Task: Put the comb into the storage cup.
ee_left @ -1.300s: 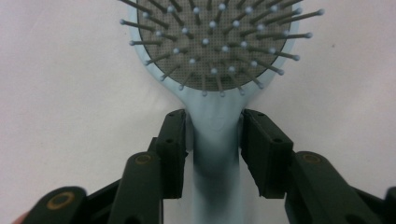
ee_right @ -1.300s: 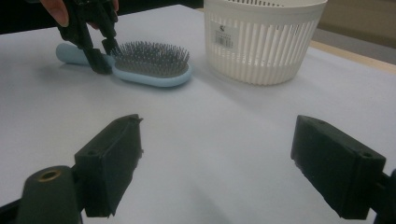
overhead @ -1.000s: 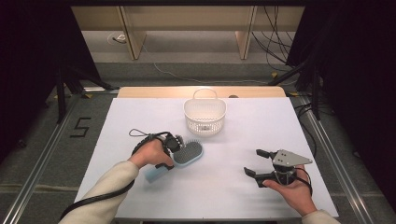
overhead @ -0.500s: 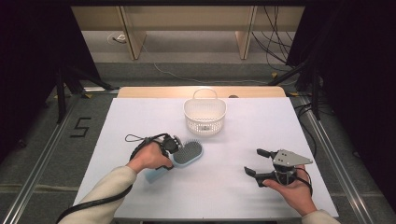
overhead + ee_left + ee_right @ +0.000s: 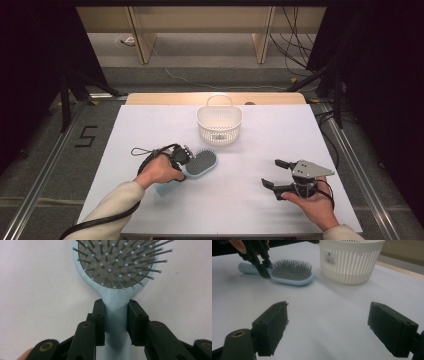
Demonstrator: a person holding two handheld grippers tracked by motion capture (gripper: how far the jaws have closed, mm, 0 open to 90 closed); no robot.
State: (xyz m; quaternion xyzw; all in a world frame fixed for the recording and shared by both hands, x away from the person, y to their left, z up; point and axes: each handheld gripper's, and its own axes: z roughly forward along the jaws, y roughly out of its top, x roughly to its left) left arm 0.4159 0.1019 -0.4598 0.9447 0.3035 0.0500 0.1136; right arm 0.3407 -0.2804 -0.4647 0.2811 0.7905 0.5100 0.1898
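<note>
Our left claw (image 5: 115,322) clamped on the hairbrush (image 5: 117,272) at its neck, brush lying flat on the table (image 5: 260,145), long axis running straight ahead of the jaws; basket (image 5: 219,122) just beyond the brush head. Right claw (image 5: 274,174) agape, empty, well apart – left hand nearer

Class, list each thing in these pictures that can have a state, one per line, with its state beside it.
Left gripper: shut on the hairbrush's handle.
Right gripper: open, holding nothing, above the table.
Hairbrush: lying on the table, bristles up, handle clamped.
Basket: upright on the table, handle raised; nothing seen inside it.
</note>
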